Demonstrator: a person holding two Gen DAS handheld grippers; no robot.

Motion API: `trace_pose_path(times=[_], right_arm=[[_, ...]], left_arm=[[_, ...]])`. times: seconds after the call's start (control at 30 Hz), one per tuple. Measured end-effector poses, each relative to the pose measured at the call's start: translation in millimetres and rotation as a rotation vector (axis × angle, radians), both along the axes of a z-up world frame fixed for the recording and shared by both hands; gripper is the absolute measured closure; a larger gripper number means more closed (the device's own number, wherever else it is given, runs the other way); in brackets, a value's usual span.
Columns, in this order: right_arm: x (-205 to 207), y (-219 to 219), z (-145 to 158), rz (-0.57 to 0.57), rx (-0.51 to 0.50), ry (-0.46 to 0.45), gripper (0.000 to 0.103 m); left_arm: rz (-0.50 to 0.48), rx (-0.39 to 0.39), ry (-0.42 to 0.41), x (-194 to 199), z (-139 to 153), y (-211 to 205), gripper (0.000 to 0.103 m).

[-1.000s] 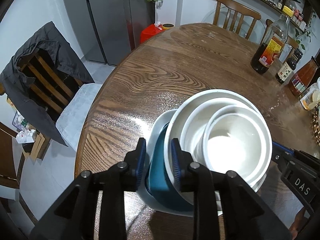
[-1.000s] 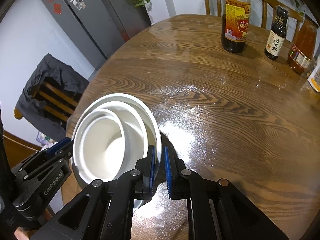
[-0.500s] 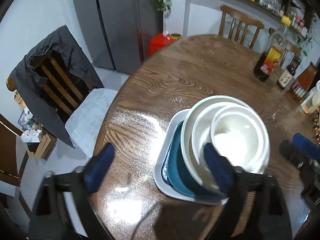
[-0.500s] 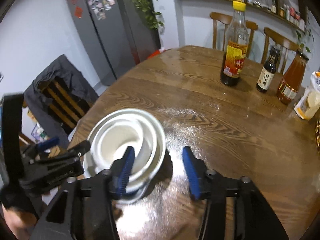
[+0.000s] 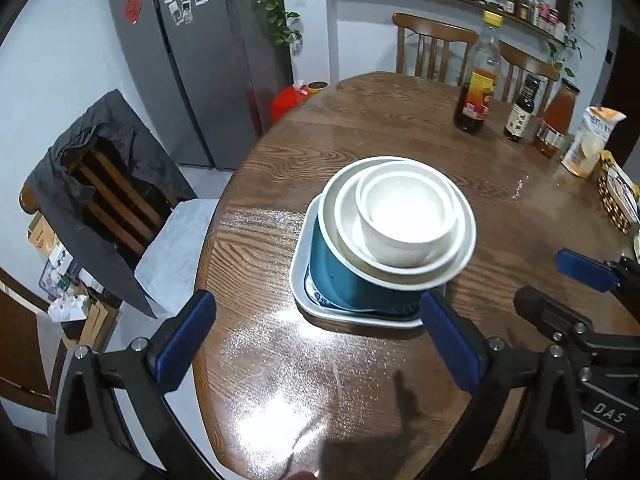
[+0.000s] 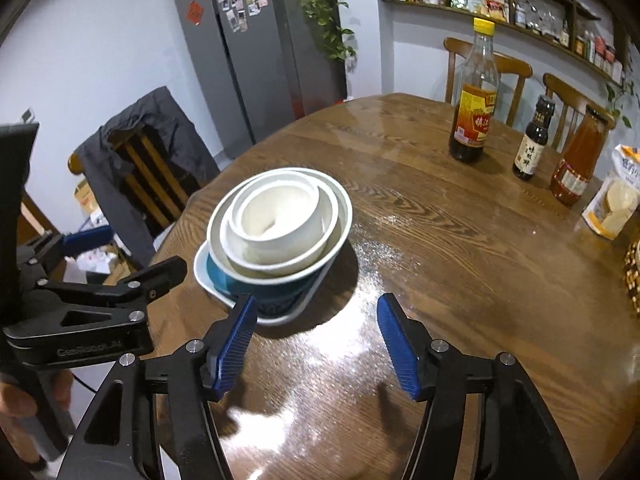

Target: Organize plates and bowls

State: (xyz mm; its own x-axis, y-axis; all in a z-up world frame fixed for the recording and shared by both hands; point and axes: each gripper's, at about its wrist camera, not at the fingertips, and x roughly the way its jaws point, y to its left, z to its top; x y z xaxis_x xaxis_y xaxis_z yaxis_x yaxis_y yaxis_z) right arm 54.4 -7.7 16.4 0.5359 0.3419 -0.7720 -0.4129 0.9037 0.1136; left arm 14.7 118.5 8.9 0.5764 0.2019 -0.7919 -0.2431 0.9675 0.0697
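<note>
A stack of dishes stands on the round wooden table (image 5: 360,128). A white squarish plate (image 5: 304,300) is at the bottom, a teal bowl (image 5: 336,276) on it, then three nested white bowls (image 5: 400,216) that lean slightly. The stack also shows in the right wrist view (image 6: 276,220). My left gripper (image 5: 316,340) is open and empty, just in front of the stack. My right gripper (image 6: 316,340) is open and empty, in front and to the right of the stack; it also shows in the left wrist view (image 5: 560,296).
Three sauce bottles (image 6: 474,120) and a snack bag (image 6: 614,204) stand at the table's far right. A chair with a dark jacket (image 5: 104,184) stands at the left edge. More chairs (image 5: 432,48) and a grey fridge (image 5: 192,56) are behind.
Both grippers have opened, let go of the bowl stack and pulled back and up from it. The stack stays on the table.
</note>
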Motion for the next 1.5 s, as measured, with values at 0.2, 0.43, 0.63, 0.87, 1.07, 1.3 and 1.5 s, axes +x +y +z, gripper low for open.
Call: trace_pose_path(times=[0.2, 0.43, 0.63, 0.87, 1.07, 1.3, 1.5], right_arm=[[-3.7, -2.4, -5.2, 0.004, -0.003, 0.011, 0.040], [-5.7, -0.1, -4.9, 0.010, -0.007, 0.006, 0.040], [-5.9, 0.7, -4.2, 0.011, -0.011, 0.004, 0.040], [-6.0, 0.8, -3.2, 0.013, -0.010, 0.000, 0.040], [-5.4, 0.5, -2.6, 0.017, -0.007, 0.003, 0.040], [-5.8, 1.4, -2.8, 0.019, -0.008, 0.003, 0.040], [-5.8, 2.5, -3.8, 0.026, -0.008, 0.002, 0.040]], left_arm=[[-0.025, 0.021, -0.004, -8.0, -0.9, -8.6, 0.001], [-0.030, 0.031, -0.005, -11.2, 0.2, -11.5, 0.001], [-0.019, 0.023, -0.014, -12.6, 0.7, -9.9, 0.001], [-0.016, 0.021, -0.017, -12.4, 1.3, -8.7, 0.001], [-0.010, 0.013, -0.017, -12.4, 0.9, -7.4, 0.001], [-0.008, 0.008, -0.018, -13.7, 1.4, -5.9, 0.001], [-0.008, 0.006, -0.012, -14.7, -0.3, -6.2, 0.001]])
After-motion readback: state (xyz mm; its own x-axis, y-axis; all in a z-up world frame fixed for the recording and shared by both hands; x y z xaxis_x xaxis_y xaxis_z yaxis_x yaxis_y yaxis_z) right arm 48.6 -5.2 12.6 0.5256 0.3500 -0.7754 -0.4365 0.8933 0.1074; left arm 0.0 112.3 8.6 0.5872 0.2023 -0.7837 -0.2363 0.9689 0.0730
